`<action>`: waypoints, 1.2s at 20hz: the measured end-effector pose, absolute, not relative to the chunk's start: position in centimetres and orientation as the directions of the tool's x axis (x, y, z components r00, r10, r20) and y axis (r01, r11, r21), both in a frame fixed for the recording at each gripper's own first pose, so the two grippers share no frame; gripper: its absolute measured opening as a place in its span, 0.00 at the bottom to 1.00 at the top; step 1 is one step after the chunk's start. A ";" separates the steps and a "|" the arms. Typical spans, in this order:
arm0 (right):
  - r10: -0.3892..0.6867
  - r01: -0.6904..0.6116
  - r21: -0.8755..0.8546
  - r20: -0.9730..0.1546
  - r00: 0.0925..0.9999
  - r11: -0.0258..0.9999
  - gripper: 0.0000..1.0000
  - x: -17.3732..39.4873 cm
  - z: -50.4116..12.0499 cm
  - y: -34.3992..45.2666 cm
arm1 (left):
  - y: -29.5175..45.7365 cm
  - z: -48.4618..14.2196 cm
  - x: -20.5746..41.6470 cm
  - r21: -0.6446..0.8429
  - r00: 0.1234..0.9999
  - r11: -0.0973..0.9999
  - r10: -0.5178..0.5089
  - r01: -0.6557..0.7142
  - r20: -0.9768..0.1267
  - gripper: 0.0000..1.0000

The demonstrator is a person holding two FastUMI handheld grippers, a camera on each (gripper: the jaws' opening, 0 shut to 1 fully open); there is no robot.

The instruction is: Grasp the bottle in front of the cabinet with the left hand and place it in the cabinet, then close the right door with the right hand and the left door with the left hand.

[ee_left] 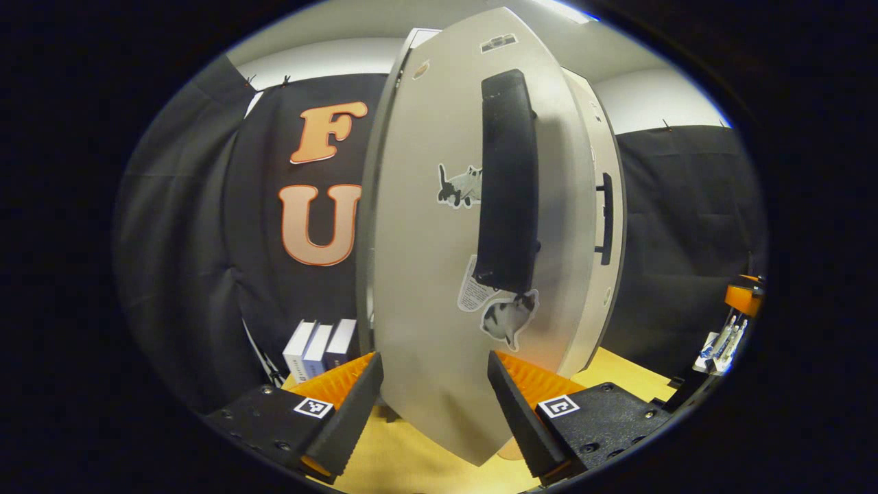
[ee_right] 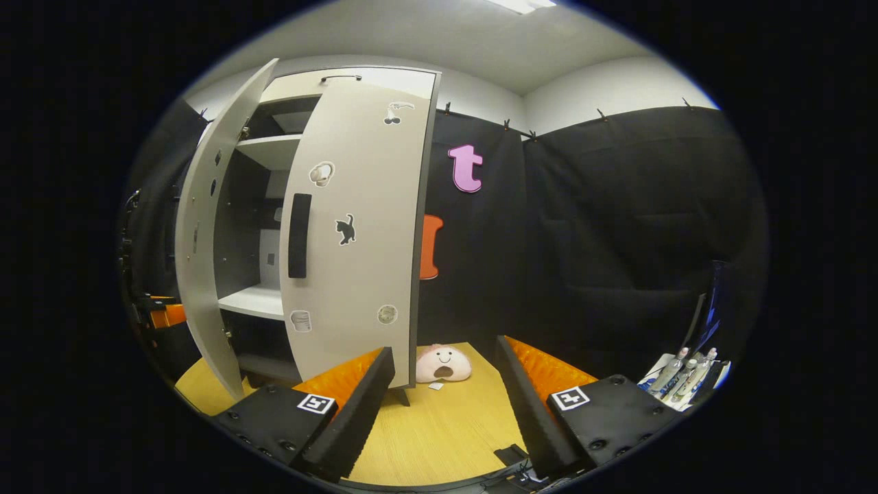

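Observation:
In the left gripper view, the pale left door (ee_left: 425,240) of the cabinet stands very close in front, with its black handle (ee_left: 507,178) and cat stickers. My left gripper (ee_left: 433,363) is open, its fingers either side of the door's lower face; whether they touch it is unclear. Just behind is the right door (ee_left: 591,171). In the right gripper view, the right door (ee_right: 357,226) is nearly flush with the cabinet and the left door (ee_right: 206,233) stands ajar. Pale shelves (ee_right: 257,298) show in the gap; the inside is dim. My right gripper (ee_right: 446,348) hangs open over the wooden table (ee_right: 446,432).
A pink plush (ee_right: 442,363) lies on the table by the cabinet's right foot. Several small bottles (ee_right: 679,377) stand on a tray at the far right. White boxes (ee_left: 319,346) sit left of the cabinet. Black cloth walls close in behind and on both sides.

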State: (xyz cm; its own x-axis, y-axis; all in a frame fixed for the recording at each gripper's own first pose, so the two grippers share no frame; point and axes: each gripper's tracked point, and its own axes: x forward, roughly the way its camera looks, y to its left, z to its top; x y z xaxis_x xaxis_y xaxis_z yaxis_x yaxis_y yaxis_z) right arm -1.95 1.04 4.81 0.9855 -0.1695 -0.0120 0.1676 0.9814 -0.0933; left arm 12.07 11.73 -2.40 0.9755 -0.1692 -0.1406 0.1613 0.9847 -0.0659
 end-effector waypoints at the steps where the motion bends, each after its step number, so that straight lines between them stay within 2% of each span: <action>1: -0.178 0.176 -0.097 -0.010 0.984 0.980 0.99 -2.1 4.9 0.7 | 10.0 -2.7 12.7 -0.093 0.966 0.976 -0.211 0.199 -0.148 0.94; 2: -0.186 0.184 -0.101 -0.007 0.983 0.978 0.98 -2.0 5.0 0.3 | 8.6 -3.1 13.5 -0.113 0.959 0.968 -0.238 0.222 -0.155 0.91; 3: -0.190 0.189 -0.107 -0.003 0.982 0.976 0.94 -2.0 5.2 -0.3 | 8.0 -3.2 14.5 -0.108 0.960 0.970 -0.233 0.218 -0.157 0.94; 4: -0.190 0.190 -0.109 0.002 0.982 0.976 0.98 -1.7 5.3 -0.9 | 7.6 -3.3 15.9 -0.086 0.965 0.976 -0.213 0.201 -0.155 0.91; 7: -0.187 0.187 -0.098 0.004 0.982 0.977 0.98 -0.3 5.7 -3.3 | 7.0 -3.9 19.1 -0.016 0.975 0.990 -0.142 0.142 -0.170 0.91; 8: -0.184 0.184 -0.089 0.005 0.983 0.979 0.98 0.0 5.8 -4.2 | 7.2 -3.9 19.3 0.002 0.979 0.992 -0.122 0.124 -0.162 0.94; 9: -0.183 0.183 -0.080 0.008 0.983 0.980 0.94 0.4 5.8 -5.1 | 6.9 -3.9 19.9 0.018 0.981 0.994 -0.107 0.112 -0.164 0.91; 10: -0.181 0.181 -0.077 0.006 0.983 0.980 0.98 0.8 5.8 -6.1 | 7.0 -3.9 20.0 0.031 0.983 0.995 -0.089 0.095 -0.161 0.92; 13: -0.164 0.163 -0.077 -0.005 0.986 0.984 0.98 2.7 5.5 -8.8 | 6.9 -3.8 20.2 0.066 0.986 0.997 -0.021 0.032 -0.163 0.92; 14: -0.152 0.151 -0.073 -0.009 0.988 0.986 0.94 3.4 5.4 -9.4 | 6.8 -3.9 20.2 0.073 0.987 0.997 0.001 0.010 -0.161 0.91; 15: -0.140 0.139 -0.066 -0.012 0.990 0.988 0.98 4.0 5.3 -10.0 | 6.6 -3.9 20.1 0.077 0.987 0.997 0.015 -0.003 -0.161 0.91; 17: -0.116 0.115 -0.051 -0.027 0.993 0.992 0.98 5.1 4.8 -11.0 | 5.8 -4.3 19.9 0.075 0.984 0.997 0.030 -0.017 -0.173 0.92; 18: -0.105 0.103 -0.046 -0.035 0.994 0.994 0.94 5.4 4.6 -11.5 | 5.5 -4.5 20.0 0.071 0.983 0.997 0.040 -0.028 -0.181 0.92; 19: -0.094 0.092 -0.045 -0.042 0.995 0.995 0.98 5.8 4.3 -12.0 | 5.2 -4.7 19.8 0.071 0.980 0.997 0.053 -0.040 -0.191 0.91; 20: -0.086 0.083 -0.049 -0.052 0.995 0.995 0.94 6.3 4.1 -12.6 | 5.1 -5.0 19.7 0.073 0.977 0.996 0.071 -0.058 -0.199 0.92; 21: -0.078 0.074 -0.056 -0.064 0.995 0.996 0.98 6.6 3.7 -13.2 | 5.1 -5.2 19.2 0.075 0.973 0.993 0.101 -0.087 -0.210 0.92; 24: -0.062 0.054 -0.101 -0.082 0.995 0.993 0.98 7.7 3.0 -14.5 | 5.3 -3.9 17.3 0.069 0.970 0.982 0.187 -0.178 -0.154 0.93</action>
State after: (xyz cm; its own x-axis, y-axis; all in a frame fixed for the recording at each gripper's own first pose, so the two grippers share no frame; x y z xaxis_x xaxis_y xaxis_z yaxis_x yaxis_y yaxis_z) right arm 7.75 -14.52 3.04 0.9947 -0.0620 -0.0824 0.0536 0.9934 -0.1011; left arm 17.32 5.26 -3.95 0.9703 0.1866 -0.1540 -0.1778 0.9816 0.0693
